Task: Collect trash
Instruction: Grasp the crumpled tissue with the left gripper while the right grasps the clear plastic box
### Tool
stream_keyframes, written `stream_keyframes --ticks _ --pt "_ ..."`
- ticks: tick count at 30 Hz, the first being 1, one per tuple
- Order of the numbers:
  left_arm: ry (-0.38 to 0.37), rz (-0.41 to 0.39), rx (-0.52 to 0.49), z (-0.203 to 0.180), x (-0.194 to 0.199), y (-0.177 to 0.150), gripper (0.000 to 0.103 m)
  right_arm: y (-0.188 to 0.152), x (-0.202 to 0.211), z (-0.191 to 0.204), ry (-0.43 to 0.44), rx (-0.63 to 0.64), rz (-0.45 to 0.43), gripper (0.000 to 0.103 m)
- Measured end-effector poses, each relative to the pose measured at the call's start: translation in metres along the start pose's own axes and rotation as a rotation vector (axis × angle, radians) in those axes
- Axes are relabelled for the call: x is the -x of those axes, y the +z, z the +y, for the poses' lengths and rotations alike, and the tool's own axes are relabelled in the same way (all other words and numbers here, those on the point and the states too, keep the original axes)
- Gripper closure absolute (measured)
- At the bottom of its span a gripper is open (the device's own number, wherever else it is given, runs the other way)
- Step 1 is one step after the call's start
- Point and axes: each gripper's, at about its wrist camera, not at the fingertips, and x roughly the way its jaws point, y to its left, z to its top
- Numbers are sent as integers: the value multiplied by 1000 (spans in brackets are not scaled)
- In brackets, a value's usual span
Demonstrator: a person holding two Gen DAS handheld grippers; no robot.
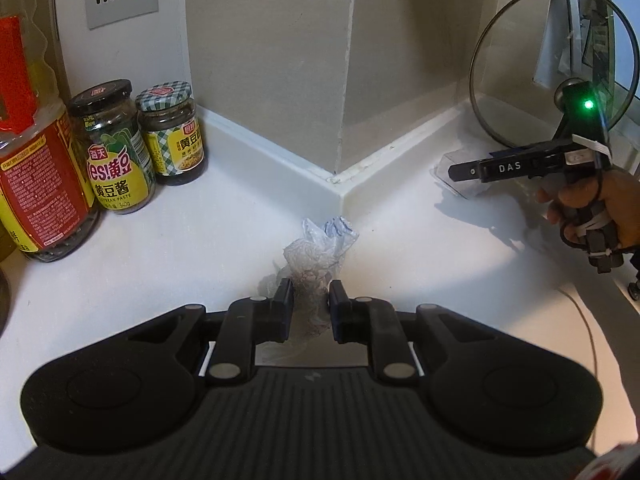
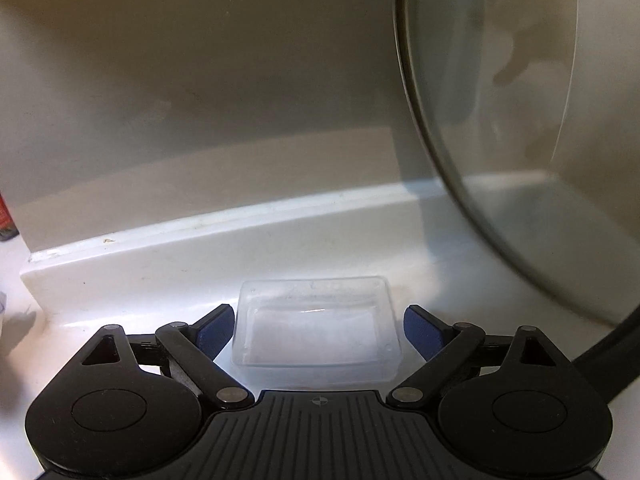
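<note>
We are at a smooth white bench (image 1: 160, 248) in a kitchen corner, where beige walls meet a white upstand.

The left gripper (image 1: 311, 304) has its black fingers (image 1: 285, 300) pinching a crumpled wad of thin plastic wrap (image 1: 320, 252), translucent and wrinkled, with a hint of blue print at its top. The wad sits just in front of the jutting wall corner.

The right gripper (image 2: 316, 330) has its blue-padded fingers (image 2: 214, 332) spread wide on either side of a clear plastic tray (image 2: 316, 336), a shallow rectangular shell with rounded corners lying on the bench against the upstand. The pads stand close to its short sides, and we see no pressing.

Further out, a round glass pot lid (image 1: 548, 64) with a thin metal rim leans against the wall beside the tray. At the far left stand two glass jars (image 1: 140, 140) of soybean paste with yellow labels, and a larger red-labelled bottle (image 1: 36, 160). A hand (image 1: 600, 208) grips the right gripper's handle.
</note>
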Motion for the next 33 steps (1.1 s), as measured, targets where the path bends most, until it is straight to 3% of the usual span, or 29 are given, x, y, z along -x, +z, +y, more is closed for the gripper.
stream_keyframes --ticks 12,23,33 --pt "8 -6 19 1 8 -2 86 -14 8 30 -71 -8 -40 14" --pt "-28 12 43 -9 21 -18 86 -50 73 80 -38 -91 -54 15" --pt "-10 27 78 -24 56 -52 86 -92 129 130 6 -101 -19 15"
